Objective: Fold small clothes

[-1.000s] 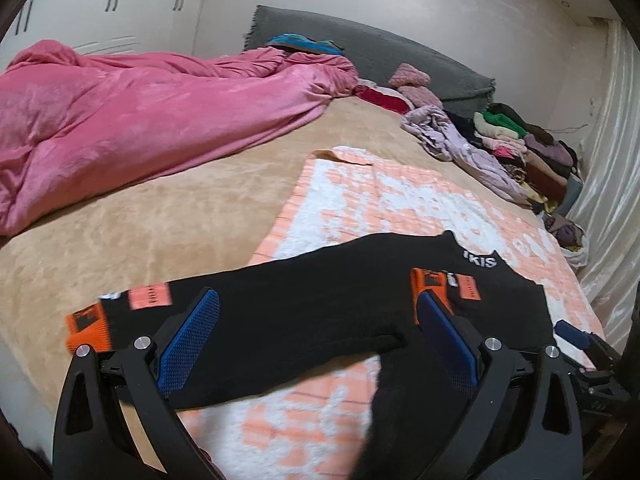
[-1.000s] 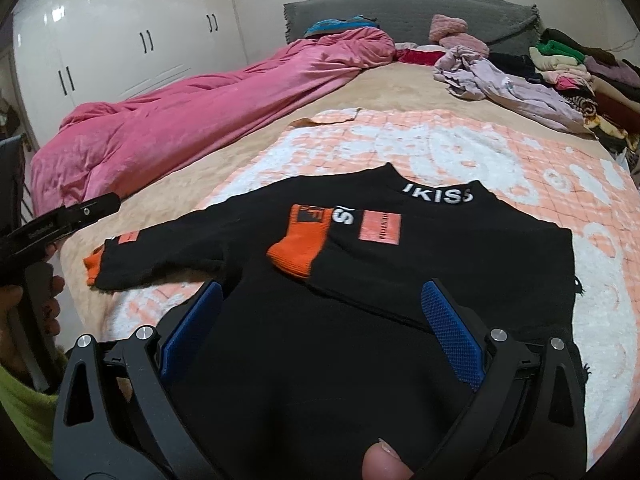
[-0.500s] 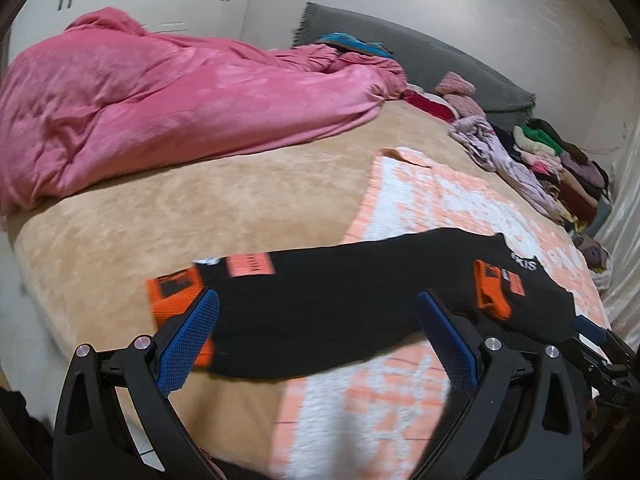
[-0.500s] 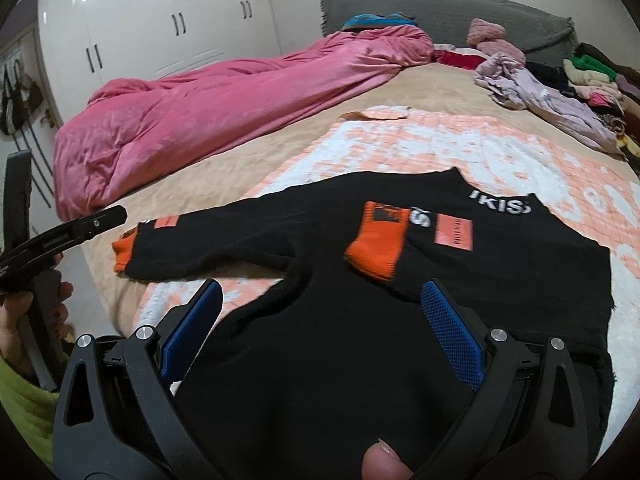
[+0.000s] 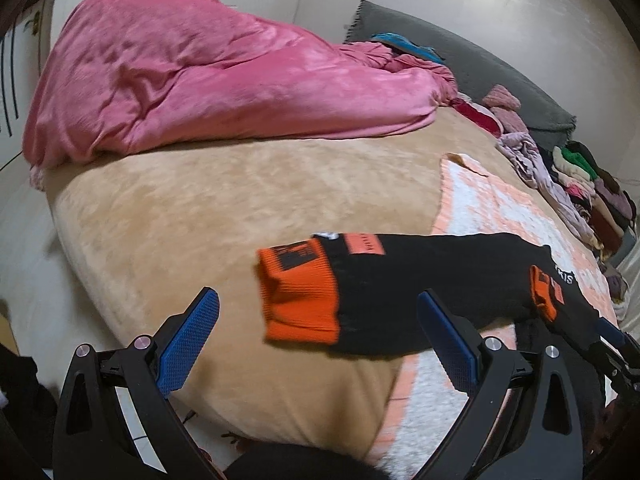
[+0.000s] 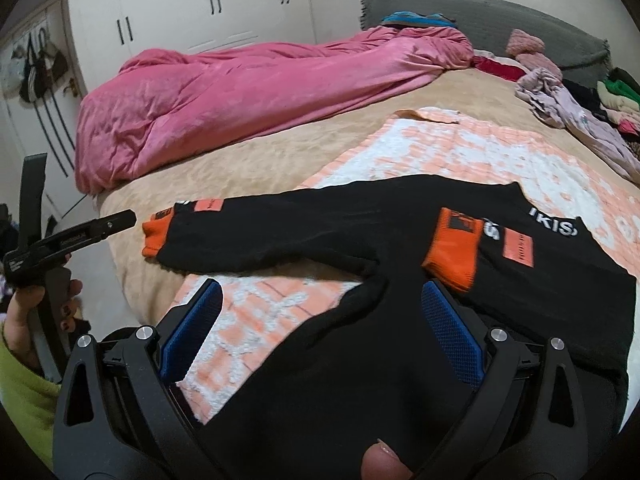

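Note:
A small black sweater (image 6: 400,320) with orange cuffs lies flat on a peach-and-white towel (image 6: 460,152) on the bed. Its right sleeve is folded across the chest, orange cuff (image 6: 454,250) near the collar. Its left sleeve (image 5: 420,280) stretches out sideways, orange cuff (image 5: 298,292) on the tan bedspread. My left gripper (image 5: 318,340) is open and empty, hovering just short of that cuff; it also shows in the right wrist view (image 6: 100,226). My right gripper (image 6: 322,328) is open and empty over the sweater's lower body.
A pink duvet (image 5: 192,80) is bunched along the bed's far left. A pile of clothes (image 5: 580,184) lines the right side by the grey headboard (image 6: 500,16). White wardrobes (image 6: 180,12) stand behind. The bed's edge (image 5: 120,320) drops off below the cuff.
My left gripper has swung left along the outstretched sleeve, from over the sweater's body to its orange cuff. The right gripper has shifted slightly left. The sweater has not moved.

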Available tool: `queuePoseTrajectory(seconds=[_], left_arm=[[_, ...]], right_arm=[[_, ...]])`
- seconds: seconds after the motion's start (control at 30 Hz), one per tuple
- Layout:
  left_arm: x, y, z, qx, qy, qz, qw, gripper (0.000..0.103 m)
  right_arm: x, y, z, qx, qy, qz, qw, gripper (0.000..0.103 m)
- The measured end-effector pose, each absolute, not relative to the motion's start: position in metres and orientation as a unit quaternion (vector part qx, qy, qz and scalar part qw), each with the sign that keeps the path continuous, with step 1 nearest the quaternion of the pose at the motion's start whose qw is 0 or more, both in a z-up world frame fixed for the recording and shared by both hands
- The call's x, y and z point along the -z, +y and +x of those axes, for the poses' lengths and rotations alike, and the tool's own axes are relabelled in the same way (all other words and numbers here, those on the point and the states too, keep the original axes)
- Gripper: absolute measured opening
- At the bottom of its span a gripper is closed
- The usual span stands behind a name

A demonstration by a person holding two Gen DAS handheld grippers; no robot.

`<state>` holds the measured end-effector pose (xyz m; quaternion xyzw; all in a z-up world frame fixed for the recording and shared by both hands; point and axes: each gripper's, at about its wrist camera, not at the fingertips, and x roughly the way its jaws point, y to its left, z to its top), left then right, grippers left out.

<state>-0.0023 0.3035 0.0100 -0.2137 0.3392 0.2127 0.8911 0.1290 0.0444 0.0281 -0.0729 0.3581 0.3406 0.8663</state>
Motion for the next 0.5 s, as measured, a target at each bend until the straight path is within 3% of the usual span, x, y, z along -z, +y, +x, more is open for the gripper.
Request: queuePoseTrajectory(seconds=[0.4, 0.43, 0.47, 0.5], left_arm=[[0.027, 0.335, -0.006, -0.203, 0.349, -0.295, 0.866, 0.096], [0.029, 0.335, -0.006, -0.199, 0.348, -0.300, 0.865, 0.089], [0.032, 0.336, -0.004, -0.190, 0.348, -0.309, 0.865, 0.076], [0.034, 0.336, -0.002, -0.188, 0.348, -0.312, 0.864, 0.073]], right_arm=[[-0.005, 0.105, 0.110, -0.371, 0.364, -0.128, 0.845, 0.094], [-0.002, 0.108, 0.108, -0.373, 0.365, -0.132, 0.843, 0.094], [0.000, 0.112, 0.105, -0.375, 0.367, -0.136, 0.840, 0.094], [0.002, 0.114, 0.104, -0.377, 0.367, -0.138, 0.839, 0.094]])
